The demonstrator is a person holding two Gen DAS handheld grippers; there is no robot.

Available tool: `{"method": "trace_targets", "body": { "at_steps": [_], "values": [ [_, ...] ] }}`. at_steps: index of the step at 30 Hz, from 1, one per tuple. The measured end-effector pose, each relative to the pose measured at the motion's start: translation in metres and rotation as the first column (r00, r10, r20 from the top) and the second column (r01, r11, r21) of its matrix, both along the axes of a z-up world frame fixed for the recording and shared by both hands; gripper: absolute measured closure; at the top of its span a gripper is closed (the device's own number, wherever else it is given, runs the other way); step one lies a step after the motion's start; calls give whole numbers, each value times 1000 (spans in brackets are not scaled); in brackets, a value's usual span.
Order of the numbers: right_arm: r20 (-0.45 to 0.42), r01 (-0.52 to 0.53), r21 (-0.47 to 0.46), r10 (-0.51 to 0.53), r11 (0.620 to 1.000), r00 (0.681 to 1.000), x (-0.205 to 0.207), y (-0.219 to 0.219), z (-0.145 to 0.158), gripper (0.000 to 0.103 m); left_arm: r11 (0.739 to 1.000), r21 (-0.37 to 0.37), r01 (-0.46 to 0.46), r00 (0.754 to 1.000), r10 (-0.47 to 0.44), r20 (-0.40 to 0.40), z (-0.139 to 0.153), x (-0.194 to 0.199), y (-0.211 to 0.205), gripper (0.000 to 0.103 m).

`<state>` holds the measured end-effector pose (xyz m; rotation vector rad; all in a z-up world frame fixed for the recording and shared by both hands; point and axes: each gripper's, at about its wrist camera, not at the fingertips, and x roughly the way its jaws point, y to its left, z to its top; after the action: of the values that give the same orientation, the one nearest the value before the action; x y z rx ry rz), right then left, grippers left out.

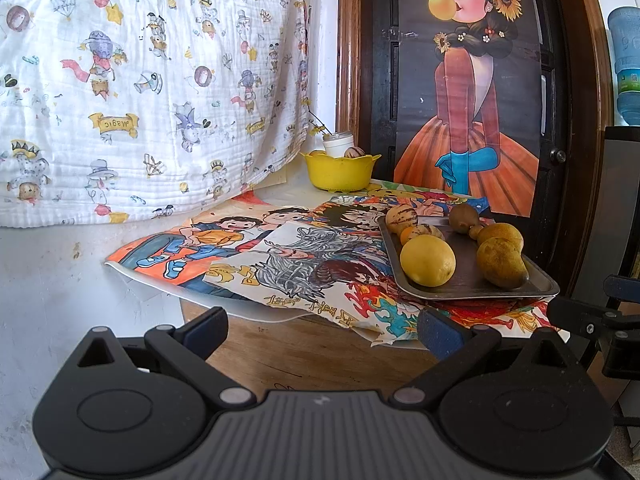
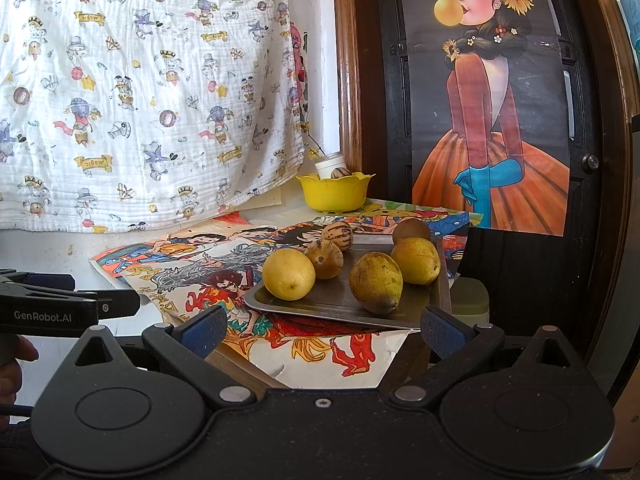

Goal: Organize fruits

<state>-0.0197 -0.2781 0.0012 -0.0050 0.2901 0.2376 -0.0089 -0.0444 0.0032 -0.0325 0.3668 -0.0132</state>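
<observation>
Little appears done: one striped fruit (image 2: 341,173) is seen in the yellow bowl (image 2: 334,194), while lemons and pears are left on the metal tray (image 2: 332,304). The left gripper (image 1: 322,330) and right gripper (image 2: 322,330) are held apart, empty, short of the tray.

Black grippers, blue-padded fingers (image 2: 202,330), silver pivot screws, white "GenRobot.AI" lettering on the left gripper (image 2: 60,312).

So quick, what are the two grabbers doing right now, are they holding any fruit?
Left gripper: jaws open, holding nothing.
Right gripper: jaws open, holding nothing.
</observation>
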Motion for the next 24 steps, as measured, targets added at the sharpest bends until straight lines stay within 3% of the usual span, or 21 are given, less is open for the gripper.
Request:
{"method": "trace_targets", "body": {
  "at_steps": [10, 24],
  "values": [
    [-2, 0, -1, 0, 1000, 1000, 0, 0, -1, 1, 999, 49, 1, 1000, -1, -1, -4, -5, -3, 0],
    [-2, 1, -1, -1, 1000, 1000, 0, 1, 0, 1, 999, 41, 12, 1000, -12, -7, -3, -5, -1, 0]
  ]
}}
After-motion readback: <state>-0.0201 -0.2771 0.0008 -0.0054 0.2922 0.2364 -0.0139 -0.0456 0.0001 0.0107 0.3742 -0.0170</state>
